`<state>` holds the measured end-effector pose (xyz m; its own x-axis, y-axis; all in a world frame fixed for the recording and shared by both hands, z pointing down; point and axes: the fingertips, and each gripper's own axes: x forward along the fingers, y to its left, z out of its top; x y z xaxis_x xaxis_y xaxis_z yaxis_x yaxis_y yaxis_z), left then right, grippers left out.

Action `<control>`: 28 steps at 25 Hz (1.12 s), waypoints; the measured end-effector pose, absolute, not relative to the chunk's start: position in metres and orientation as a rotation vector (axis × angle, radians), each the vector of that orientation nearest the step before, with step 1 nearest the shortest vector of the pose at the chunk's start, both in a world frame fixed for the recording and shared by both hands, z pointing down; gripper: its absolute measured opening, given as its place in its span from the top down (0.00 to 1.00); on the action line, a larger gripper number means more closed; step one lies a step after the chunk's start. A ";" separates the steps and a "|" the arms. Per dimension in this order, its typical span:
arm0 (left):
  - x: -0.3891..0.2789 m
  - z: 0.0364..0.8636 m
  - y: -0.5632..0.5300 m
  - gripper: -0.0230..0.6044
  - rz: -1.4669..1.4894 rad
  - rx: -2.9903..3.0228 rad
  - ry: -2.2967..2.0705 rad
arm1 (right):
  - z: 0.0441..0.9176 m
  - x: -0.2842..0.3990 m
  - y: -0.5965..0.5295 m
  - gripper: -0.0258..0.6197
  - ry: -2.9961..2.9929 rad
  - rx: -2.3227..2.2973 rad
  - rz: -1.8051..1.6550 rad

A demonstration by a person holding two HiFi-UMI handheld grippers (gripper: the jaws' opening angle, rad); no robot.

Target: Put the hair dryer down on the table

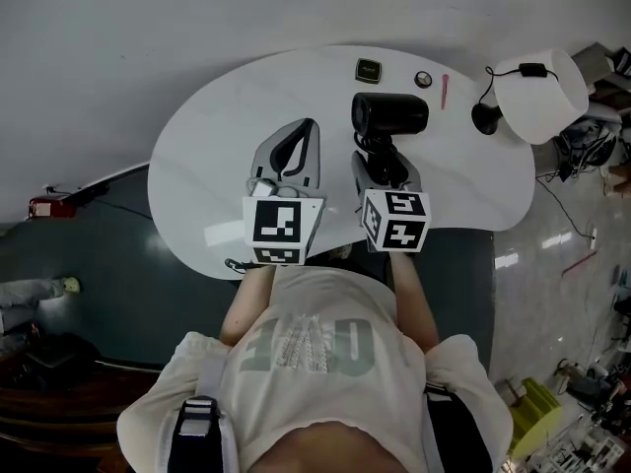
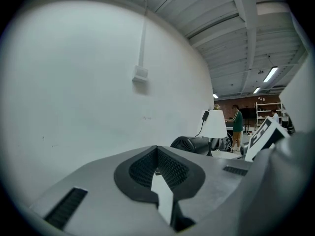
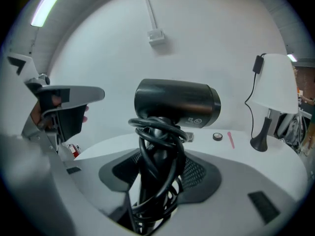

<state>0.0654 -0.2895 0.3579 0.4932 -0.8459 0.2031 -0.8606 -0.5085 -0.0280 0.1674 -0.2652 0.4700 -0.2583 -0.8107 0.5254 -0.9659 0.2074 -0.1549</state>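
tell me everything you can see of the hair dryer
The hair dryer is black, smooth plastic by its look. Its short, fat barrel lies level, with a small printed label on its side. The handle points down between the jaws of the right gripper, which clamp it. The black cord is looped round the handle. It hangs over the white table, and no contact with it shows.

Markings and print: nothing fully legible.
Hair dryer [image 3: 177,102]: small pale printed label [image 3: 195,122] with round symbols on the barrel, too small to read. Shirt [image 1: 315,382]: large pale letters across the chest, indistinct.
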 end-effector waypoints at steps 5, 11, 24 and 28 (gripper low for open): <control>0.060 0.373 -0.287 0.95 0.324 2.606 -1.519 | 0.536 0.162 -0.259 0.60 -2.020 1.524 0.769; 0.050 0.380 -0.290 0.95 0.340 2.557 -1.546 | 0.602 0.159 -0.248 0.60 -1.873 1.369 0.809; 0.040 0.397 -0.293 0.95 0.385 2.506 -1.555 | 0.641 0.155 -0.242 0.60 -1.784 1.249 0.849; 0.039 0.399 -0.295 0.95 0.382 2.506 -1.551 | 0.643 0.152 -0.241 0.60 -1.792 1.223 0.844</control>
